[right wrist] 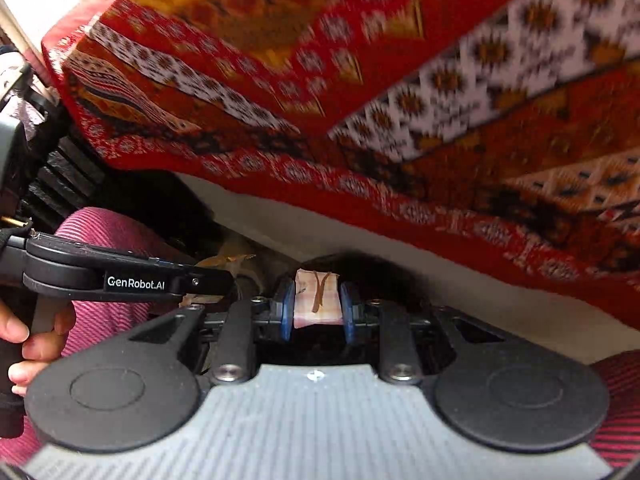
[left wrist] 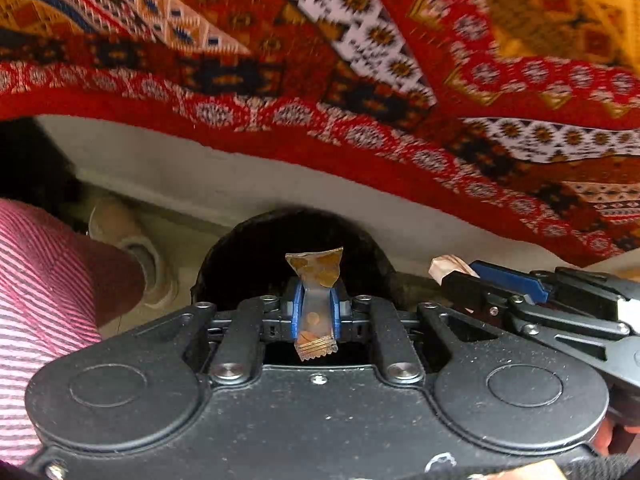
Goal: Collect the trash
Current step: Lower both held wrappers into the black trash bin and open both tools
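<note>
In the left wrist view my left gripper (left wrist: 315, 300) is shut on a clear and gold candy wrapper (left wrist: 316, 276) that sticks up between its blue pads, right over the dark round mouth of a black bin (left wrist: 248, 256). My right gripper (right wrist: 316, 304) is shut on a pale pinkish wrapper with a brown streak (right wrist: 318, 298), also above the bin's dark opening (right wrist: 372, 276). The right gripper (left wrist: 460, 276) shows at the right of the left wrist view with its pale wrapper (left wrist: 446, 266) at the tip. The left gripper (right wrist: 224, 278) reaches in from the left of the right wrist view.
A red patterned cloth (left wrist: 360, 60) hangs over a light-coloured edge (left wrist: 200, 168) just behind the bin. A person's pink striped trouser leg (left wrist: 36, 288) and a beige shoe (left wrist: 132, 248) are at the left. A hand (right wrist: 28, 344) grips the left tool's handle.
</note>
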Available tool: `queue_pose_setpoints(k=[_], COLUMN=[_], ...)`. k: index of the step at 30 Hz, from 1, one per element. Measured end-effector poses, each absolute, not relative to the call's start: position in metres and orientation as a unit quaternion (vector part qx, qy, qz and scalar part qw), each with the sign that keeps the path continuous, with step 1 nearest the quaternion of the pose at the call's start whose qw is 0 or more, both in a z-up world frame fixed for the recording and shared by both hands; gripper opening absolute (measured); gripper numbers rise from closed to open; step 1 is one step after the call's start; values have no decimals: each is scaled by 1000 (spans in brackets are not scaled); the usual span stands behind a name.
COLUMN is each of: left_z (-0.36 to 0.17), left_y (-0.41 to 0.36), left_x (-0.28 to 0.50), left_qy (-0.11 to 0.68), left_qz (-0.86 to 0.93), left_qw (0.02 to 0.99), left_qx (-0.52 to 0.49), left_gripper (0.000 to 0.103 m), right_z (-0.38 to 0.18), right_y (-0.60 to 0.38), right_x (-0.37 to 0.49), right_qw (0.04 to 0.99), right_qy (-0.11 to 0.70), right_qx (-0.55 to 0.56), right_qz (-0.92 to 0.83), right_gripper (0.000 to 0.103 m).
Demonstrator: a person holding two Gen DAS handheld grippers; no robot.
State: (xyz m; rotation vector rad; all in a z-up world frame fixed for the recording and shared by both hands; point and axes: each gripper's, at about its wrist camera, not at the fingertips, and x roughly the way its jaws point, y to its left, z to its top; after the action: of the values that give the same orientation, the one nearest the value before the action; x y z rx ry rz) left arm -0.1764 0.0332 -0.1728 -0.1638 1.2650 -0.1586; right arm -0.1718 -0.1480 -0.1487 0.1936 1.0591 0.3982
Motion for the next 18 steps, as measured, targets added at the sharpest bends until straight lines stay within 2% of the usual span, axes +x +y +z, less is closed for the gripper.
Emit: queue_pose_setpoints(k=[6,7,8,10,13,18], left_z=[-188,-189,-190,-191,-193,-186], left_y=[30,30,30,27,27,22], left_x=[-171,-171,-169,-166,-164,-163], left_qy=[597,599,600,602,602,601], left_qz=[-71,-71,-70,-70,-70,-63], left_qw=[796,795,794,792,793,794], left_qx=[-69,-69,-68,-68,-66,-59], left_gripper=[16,17,20,24,37,48], right_z=[-167,-169,-171,-172,-170,-167], right_y=[-141,-141,-140,-139,-140,-141], right_x=[-164,-163,-162,-160,-160,-160], right_qw=[831,831,832,833,834,834], right_qy=[516,516,516,514,513,513], right_qx=[92,93,93,95,97,99], right_qz=[184,184,183,182,180,179], right_gripper=[33,36,44,53,54,57])
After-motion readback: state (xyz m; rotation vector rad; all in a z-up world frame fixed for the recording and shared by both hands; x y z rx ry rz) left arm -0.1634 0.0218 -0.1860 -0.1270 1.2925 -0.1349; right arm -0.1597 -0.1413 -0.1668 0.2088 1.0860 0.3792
